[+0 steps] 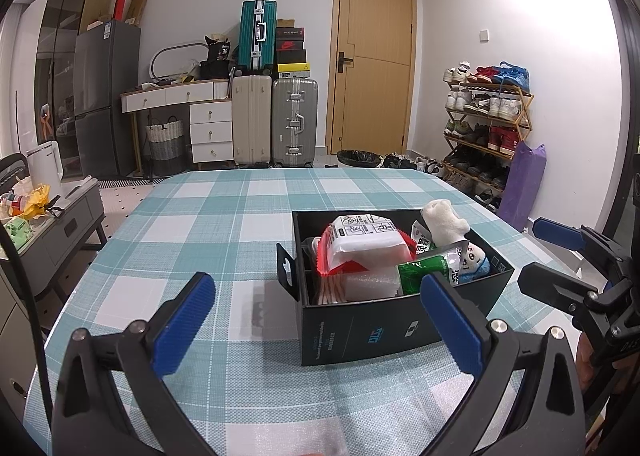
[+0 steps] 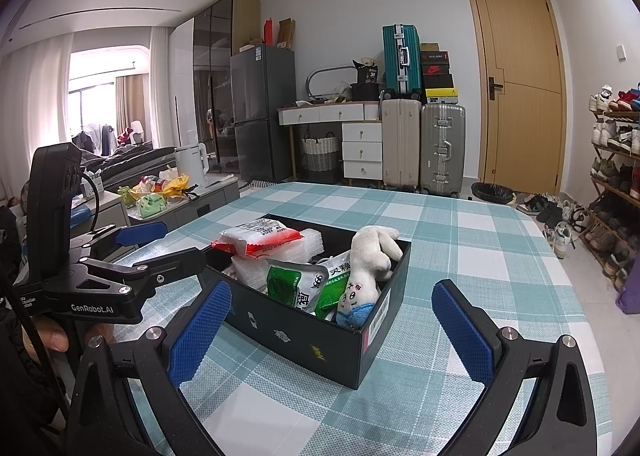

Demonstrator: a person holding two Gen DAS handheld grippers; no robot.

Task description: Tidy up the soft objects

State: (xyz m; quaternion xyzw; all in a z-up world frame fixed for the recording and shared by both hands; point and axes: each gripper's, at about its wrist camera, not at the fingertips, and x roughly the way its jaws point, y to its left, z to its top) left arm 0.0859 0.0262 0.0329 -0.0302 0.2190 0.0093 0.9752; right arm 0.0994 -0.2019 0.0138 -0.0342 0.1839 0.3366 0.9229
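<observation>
Black box: plush toy and packets inside; bench beside it bare. Both grippers' fingers released, empty; task apparently complete.

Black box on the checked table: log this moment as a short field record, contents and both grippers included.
surface: teal and white checked tablecloth
container: black box, open top, standing on the cloth
contents: red-edged white packet on top of white foam sheets; green sachets; white plush toy poking above the rim
left gripper: open, empty, in front of the box
right gripper: open, empty, facing the box corner
loose items on cloth: none in view
</observation>
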